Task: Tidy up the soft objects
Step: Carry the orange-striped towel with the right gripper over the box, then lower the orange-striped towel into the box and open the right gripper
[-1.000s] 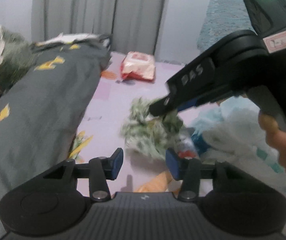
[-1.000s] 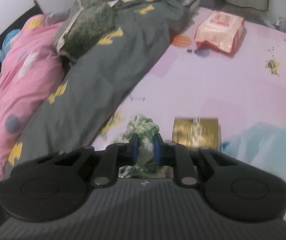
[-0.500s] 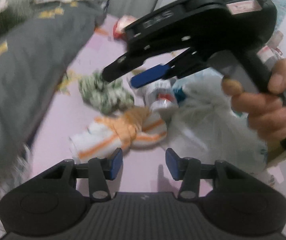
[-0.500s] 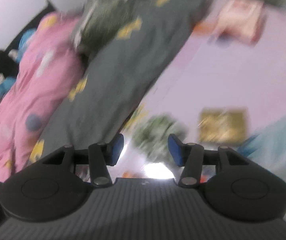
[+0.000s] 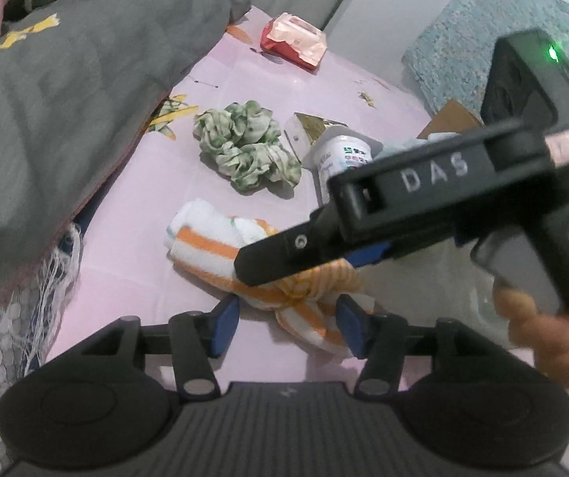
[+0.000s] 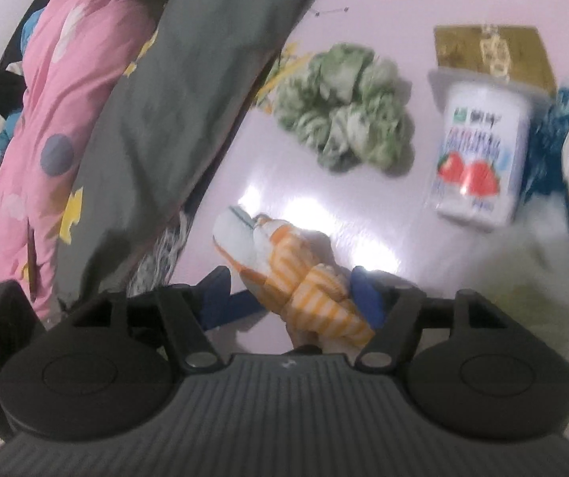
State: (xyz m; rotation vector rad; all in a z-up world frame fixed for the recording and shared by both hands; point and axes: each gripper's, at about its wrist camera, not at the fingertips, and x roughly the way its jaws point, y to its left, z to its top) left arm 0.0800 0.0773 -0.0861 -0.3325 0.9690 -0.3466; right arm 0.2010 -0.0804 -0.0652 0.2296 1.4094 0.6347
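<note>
Two grippers crowd one knotted orange-striped towel lying on the pink sheet beside the green scrunchie. Right gripper: jaws just opening, spread astride the knot, not pinching. Left gripper: likewise just widened, spread, towel end between. Risk: fingers collide, or each tugs the towel apart; yogurt cup nearby could tip.

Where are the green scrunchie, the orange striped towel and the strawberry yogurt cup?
green scrunchie (image 5: 246,145), left wrist view, on its ruffled fabric near the middle.
orange striped towel (image 5: 205,240), left wrist view, on the white and orange roll at its left end.
strawberry yogurt cup (image 6: 479,151), right wrist view, on the printed side above the strawberries.
</note>
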